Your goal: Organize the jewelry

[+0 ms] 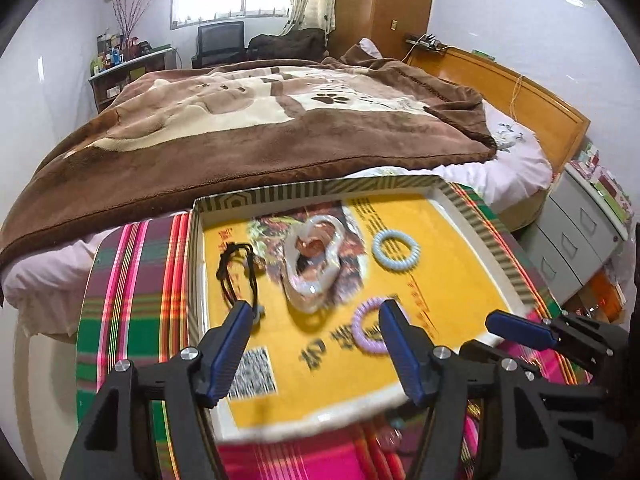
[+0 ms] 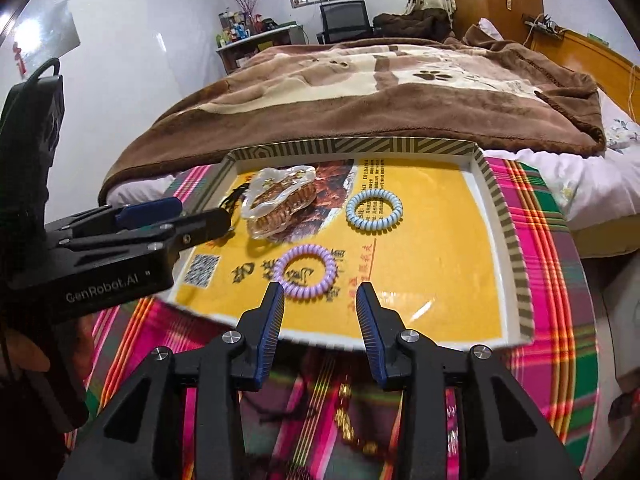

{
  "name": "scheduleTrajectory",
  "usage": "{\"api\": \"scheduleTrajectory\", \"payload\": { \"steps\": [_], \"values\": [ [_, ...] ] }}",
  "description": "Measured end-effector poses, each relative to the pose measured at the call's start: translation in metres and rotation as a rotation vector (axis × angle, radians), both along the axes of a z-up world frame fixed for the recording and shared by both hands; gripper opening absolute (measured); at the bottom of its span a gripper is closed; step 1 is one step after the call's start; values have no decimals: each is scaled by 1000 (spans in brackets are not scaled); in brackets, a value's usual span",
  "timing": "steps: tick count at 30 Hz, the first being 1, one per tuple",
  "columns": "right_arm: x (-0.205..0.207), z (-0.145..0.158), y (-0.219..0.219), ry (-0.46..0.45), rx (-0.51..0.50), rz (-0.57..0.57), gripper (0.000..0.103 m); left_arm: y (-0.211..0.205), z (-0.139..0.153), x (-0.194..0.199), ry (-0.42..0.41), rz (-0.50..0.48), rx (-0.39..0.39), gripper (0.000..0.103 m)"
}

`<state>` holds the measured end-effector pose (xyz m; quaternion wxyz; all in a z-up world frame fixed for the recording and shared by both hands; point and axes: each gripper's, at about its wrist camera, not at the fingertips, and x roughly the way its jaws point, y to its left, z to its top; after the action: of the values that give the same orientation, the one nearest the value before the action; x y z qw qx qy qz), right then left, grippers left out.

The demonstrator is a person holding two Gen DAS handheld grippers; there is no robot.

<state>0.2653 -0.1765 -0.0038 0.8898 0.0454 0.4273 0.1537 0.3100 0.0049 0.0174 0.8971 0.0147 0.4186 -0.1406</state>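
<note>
While both the left gripper [image 1: 316, 316] and the right gripper [image 2: 320, 294] are hovering spread and empty, the purple coil ring [image 2: 305, 271] is looking light and springy; pinching its band seems best.

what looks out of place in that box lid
Nothing is spilled or broken. The clear hair claw lies tipped on its side, and the black cord is loosely tangled by the left wall; the two coil ties lie flat.

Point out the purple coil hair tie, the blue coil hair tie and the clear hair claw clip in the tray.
purple coil hair tie [image 2: 289, 259], right wrist view, on its upper-left coils.
blue coil hair tie [image 2: 396, 210], right wrist view, on its right-hand coils.
clear hair claw clip [image 1: 295, 258], left wrist view, on its clear left side.
</note>
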Motion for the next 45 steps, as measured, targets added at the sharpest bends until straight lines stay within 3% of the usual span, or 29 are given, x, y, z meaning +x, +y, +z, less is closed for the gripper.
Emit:
{"api": "scheduleTrajectory", "payload": {
  "steps": [9, 18, 25, 28, 35, 39, 45],
  "values": [
    [-55, 9, -7, -33, -9, 72, 38, 4, 10, -54, -24, -29, -40, 65],
    [-106, -15, -15, 12, -40, 152, 39, 18, 5, -100, -42, -15, -89, 65],
    [-139, -18, -25, 7, -62, 139, 39, 29, -3, -122, -42, -8, -101, 65],
    [-156, -6, -41, -13, -65, 121, 39, 34, -4, -127, -40, -6, -115, 65],
    [-199, 52, -103, -85, -216, 24, 39, 40, -5, -124, -42, -2, -113, 65],
    [-204, 74, -121, -126, -257, 3, 39, 38, -6, -124, -42, -6, -119, 65],
    [-168, 26, -100, -53, -172, 13, 39, 29, -17, -120, -11, -12, -114, 65]
  ]
}}
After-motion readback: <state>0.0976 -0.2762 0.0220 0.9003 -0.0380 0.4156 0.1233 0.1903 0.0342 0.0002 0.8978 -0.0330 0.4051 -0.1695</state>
